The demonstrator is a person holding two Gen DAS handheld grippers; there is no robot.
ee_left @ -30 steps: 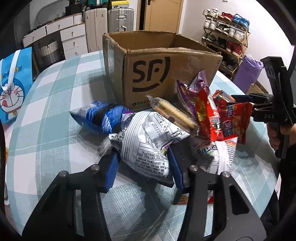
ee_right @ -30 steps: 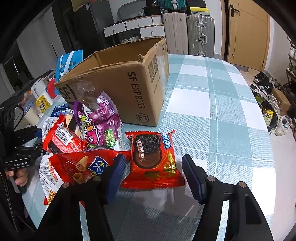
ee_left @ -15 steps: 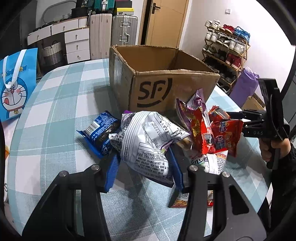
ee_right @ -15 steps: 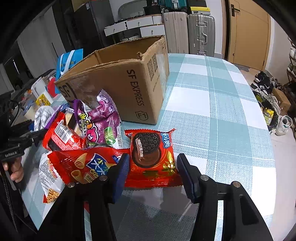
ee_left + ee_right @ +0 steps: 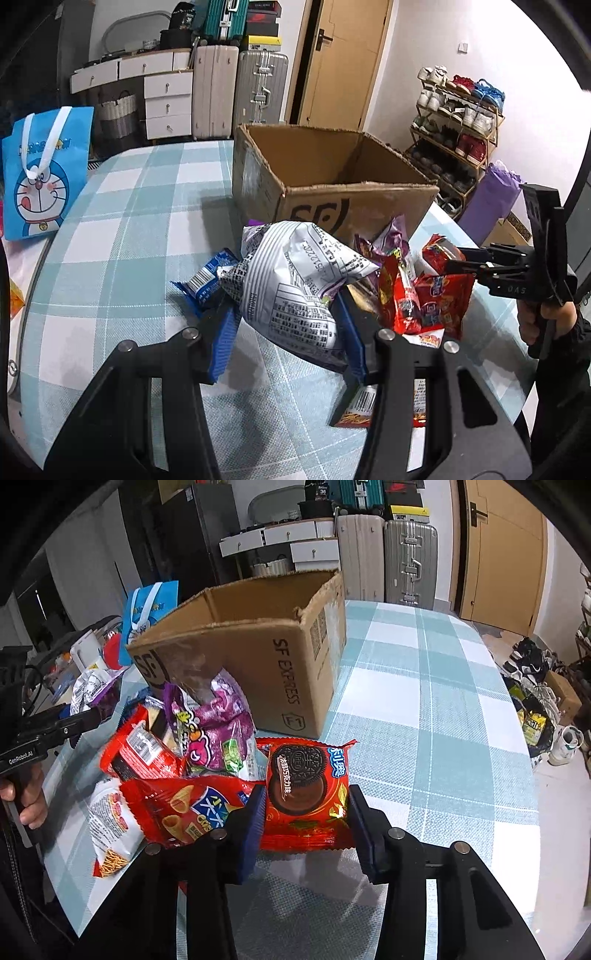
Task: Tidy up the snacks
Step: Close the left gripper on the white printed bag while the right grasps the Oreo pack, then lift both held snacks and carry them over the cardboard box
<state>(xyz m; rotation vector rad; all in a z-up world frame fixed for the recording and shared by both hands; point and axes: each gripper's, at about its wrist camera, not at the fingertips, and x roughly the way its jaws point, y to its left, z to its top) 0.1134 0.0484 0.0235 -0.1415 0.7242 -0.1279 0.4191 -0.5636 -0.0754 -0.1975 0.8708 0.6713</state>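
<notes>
Above the checked table (image 5: 122,229), the left gripper (image 5: 286,328) holds the white snack bag (image 5: 295,284) lifted, pads clamped on it. The right gripper (image 5: 304,823) grips the red Oreo packet (image 5: 306,794). Only the left view shows inside the cardboard box (image 5: 321,166).

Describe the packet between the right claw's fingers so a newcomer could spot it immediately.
Start at the cardboard box on the checked table. At its front corner nearest the camera lies a red cookie packet, between the right claw fingers. Alone among the red packets, it pictures a dark round sandwich cookie.
</notes>
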